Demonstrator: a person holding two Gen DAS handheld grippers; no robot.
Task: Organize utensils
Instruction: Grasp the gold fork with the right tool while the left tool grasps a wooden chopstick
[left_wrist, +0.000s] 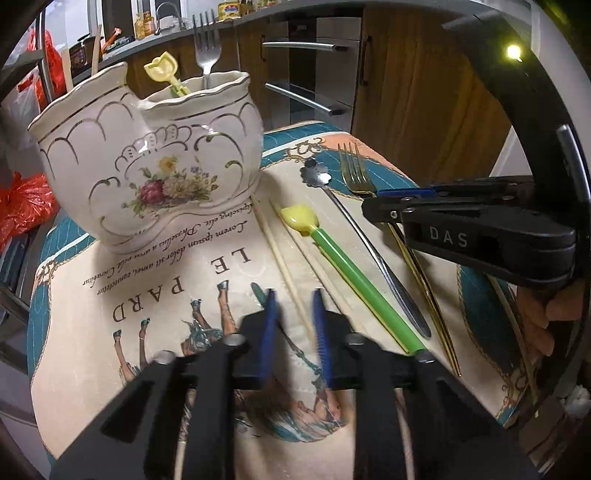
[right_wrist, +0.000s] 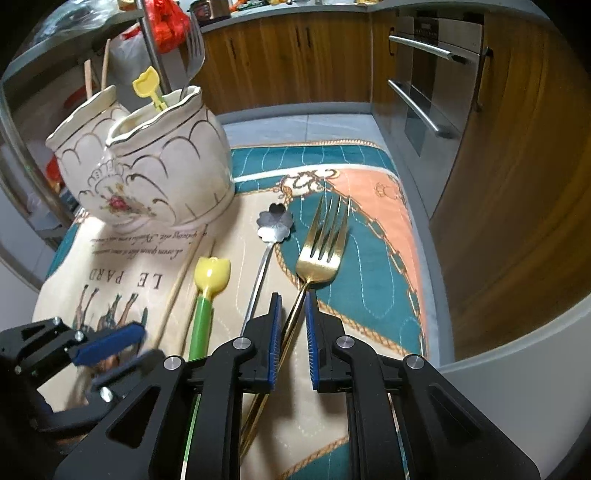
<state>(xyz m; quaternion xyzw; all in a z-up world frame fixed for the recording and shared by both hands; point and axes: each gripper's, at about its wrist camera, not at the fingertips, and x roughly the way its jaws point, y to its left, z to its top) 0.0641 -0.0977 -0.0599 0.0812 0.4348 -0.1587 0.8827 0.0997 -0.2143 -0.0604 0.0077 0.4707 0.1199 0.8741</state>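
A white floral ceramic holder (left_wrist: 147, 162) (right_wrist: 162, 166) with two compartments stands on a printed mat (left_wrist: 155, 280). It holds a silver fork (left_wrist: 207, 48), a yellow tulip pick (left_wrist: 164, 66) and chopsticks (left_wrist: 96, 48). On the mat lie two chopsticks (left_wrist: 280, 258), a green tulip spoon (left_wrist: 347, 273) (right_wrist: 205, 295), a silver flower spoon (left_wrist: 365, 240) (right_wrist: 273, 225) and a gold fork (right_wrist: 321, 251) (left_wrist: 356, 173). My left gripper (left_wrist: 295, 317) is open above the chopsticks. My right gripper (right_wrist: 293, 325) is open, its jaws astride the gold fork's handle.
The mat covers a small table whose edge (right_wrist: 480, 354) runs close on the right. Wooden cabinets (right_wrist: 517, 184) and an oven with steel handles (right_wrist: 417, 99) stand behind. Red bags (left_wrist: 26, 199) sit at the left.
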